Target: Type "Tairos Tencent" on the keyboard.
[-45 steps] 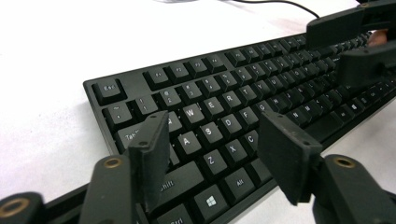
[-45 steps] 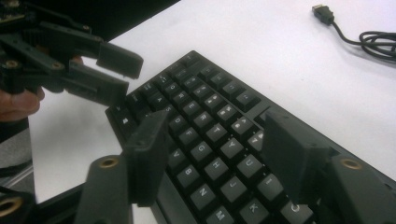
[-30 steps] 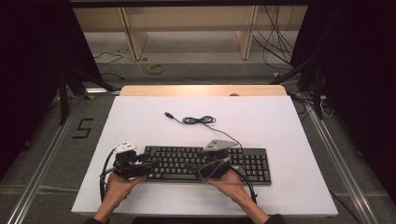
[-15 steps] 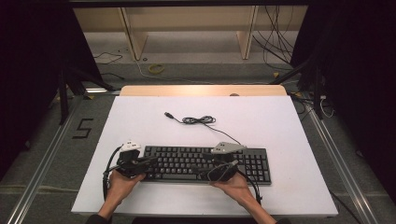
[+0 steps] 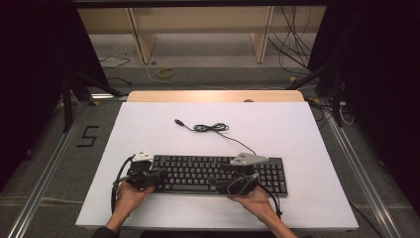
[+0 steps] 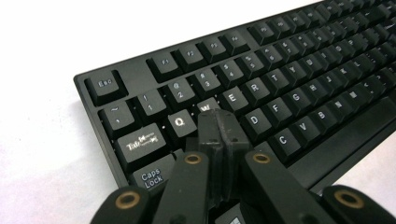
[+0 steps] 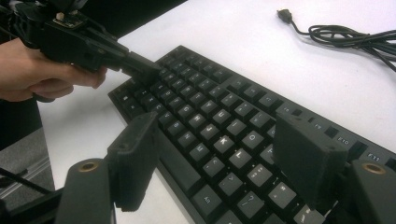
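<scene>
Here, keyboard (image 5: 218, 173): black, lying flat near the front edge of the white counter (image 5: 297, 129).
Left gripper (image 6: 218, 122): jaws have just been closing and now meet with nothing between them, tips over the W and S keys at the keyboard's left end.
Right gripper (image 7: 224, 158): jaws wide apart, hovering above the keys.
Cable (image 5: 210, 127): loosely coiled behind the keyboard.

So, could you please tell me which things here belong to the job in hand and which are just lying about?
In use:
- keyboard
- left gripper, shut over the keys
- right gripper, open

Lying about:
- loose cable on the table
</scene>
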Demonstrator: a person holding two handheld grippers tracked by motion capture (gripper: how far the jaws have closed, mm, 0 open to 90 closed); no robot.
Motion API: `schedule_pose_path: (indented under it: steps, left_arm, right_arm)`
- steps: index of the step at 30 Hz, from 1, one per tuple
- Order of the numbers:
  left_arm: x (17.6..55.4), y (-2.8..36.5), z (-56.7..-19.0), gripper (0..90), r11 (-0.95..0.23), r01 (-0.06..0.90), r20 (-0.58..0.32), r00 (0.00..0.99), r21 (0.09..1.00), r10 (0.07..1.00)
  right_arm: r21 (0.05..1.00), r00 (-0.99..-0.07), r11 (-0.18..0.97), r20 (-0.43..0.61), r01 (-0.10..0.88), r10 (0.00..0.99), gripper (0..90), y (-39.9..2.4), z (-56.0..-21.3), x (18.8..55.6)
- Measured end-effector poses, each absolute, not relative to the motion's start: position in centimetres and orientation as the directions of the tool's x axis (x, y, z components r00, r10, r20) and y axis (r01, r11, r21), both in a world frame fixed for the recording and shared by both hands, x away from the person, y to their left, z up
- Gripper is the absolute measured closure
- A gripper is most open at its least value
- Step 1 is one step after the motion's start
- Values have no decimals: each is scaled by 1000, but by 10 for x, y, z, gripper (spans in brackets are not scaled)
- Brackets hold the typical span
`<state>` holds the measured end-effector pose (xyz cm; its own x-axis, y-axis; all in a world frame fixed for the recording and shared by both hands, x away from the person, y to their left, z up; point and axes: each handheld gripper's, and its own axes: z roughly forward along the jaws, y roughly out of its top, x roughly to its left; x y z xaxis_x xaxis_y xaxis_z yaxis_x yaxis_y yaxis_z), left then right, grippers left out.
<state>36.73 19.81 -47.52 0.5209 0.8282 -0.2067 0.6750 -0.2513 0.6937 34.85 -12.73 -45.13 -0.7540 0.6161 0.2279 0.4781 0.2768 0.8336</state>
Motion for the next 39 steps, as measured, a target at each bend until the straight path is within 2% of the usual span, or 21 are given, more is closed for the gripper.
schedule_pose_path:
  steps: [17, 26, 30, 33, 36, 37, 39]
  left_arm:
    - [366, 199, -475, 881, -247, 679, -211, 518, 691, 829]
    - [359, 203, -465, 756, -203, 649, -245, 530, 733, 812]
    - [356, 203, -463, 670, -184, 641, -269, 541, 745, 797]
    - [354, 203, -462, 636, -173, 638, -286, 549, 750, 786]
    - [353, 202, -462, 559, -166, 636, -293, 551, 753, 781]
    - [352, 202, -461, 542, -159, 632, -302, 557, 759, 774]
    - [350, 202, -461, 504, -153, 626, -308, 563, 765, 767]
  right_arm:
    - [833, -748, 276, 225, 480, 624, 328, -130, -453, 348]
    - [829, -739, 275, 223, 487, 635, 393, -128, -453, 351]
    - [824, -737, 282, 220, 491, 640, 439, -126, -453, 353]
    - [824, -737, 284, 218, 491, 640, 487, -124, -453, 355]
    - [820, -736, 292, 214, 492, 642, 518, -122, -453, 357]
    - [817, -736, 295, 214, 495, 642, 561, -121, -454, 359]
    - [815, -735, 299, 212, 497, 644, 590, -119, -454, 361]
